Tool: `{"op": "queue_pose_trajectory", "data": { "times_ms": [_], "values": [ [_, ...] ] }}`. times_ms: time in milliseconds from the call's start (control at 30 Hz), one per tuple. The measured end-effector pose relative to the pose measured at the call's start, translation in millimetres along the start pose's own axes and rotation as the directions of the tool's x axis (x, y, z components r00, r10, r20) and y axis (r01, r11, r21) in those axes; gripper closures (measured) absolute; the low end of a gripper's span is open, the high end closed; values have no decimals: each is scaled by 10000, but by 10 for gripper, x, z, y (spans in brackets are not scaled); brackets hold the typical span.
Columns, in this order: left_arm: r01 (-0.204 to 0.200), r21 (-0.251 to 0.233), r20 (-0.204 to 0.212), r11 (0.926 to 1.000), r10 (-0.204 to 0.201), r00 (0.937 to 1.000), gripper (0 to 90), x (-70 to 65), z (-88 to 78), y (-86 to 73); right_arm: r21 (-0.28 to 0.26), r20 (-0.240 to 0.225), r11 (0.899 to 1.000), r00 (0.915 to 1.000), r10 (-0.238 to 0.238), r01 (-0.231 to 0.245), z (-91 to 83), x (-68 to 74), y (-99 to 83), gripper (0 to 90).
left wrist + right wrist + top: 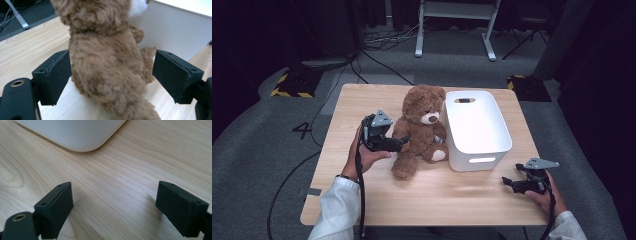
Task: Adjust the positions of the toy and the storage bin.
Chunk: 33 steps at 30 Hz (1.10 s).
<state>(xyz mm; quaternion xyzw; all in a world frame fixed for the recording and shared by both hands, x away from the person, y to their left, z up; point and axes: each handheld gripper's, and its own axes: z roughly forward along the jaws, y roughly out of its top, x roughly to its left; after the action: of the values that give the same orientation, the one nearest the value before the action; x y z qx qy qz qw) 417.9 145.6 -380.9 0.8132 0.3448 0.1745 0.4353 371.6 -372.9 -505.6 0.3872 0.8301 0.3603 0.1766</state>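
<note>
Black jaws of the left gripper stand wide, the bear between them, its side against 1 pad, beside the bin. Right gripper is wide too, empty over the table. Soft fur may slip if the squeeze catches only plush.

Bear: between the jaws of the left claw, sitting on the table.
Bin: just beyond the bear from the left claw, ahead of the right claw.
Right claw: on the table, well apart from the bear.
</note>
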Motion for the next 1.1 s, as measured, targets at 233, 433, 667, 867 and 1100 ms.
{"op": "queue_pose_trajectory", "data": {
  "times_ms": [233, 433, 667, 867, 1100],
  "values": [
    [66, 271, -38, 9996, -65, 10000, 157, 102, 173, 101, 3, -1, 10000, 10000, -4, 4, 0, 0, 0, 140],
    [200, 39, -49, 9998, -200, 9998, 158, 142, 184, 181, 0, -1, 10000, 10000, -11, 11, 0, -1, 0, 140],
    [5, 146, -141, 9999, -3, 9999, 159, 158, 196, 293, 2, -2, 10000, 10000, -7, 7, 0, 0, 0, 140],
    [-193, 392, -43, 9990, 195, 9998, 158, 187, 268, 408, -10, -11, 10000, 10000, -2, 2, 1, 0, 0, 140],
    [-191, 290, 120, 9994, 188, 9998, 157, 229, 318, 491, 4, -1, 10000, 10000, -7, 7, 0, 0, 0, 140]
  ]
}}
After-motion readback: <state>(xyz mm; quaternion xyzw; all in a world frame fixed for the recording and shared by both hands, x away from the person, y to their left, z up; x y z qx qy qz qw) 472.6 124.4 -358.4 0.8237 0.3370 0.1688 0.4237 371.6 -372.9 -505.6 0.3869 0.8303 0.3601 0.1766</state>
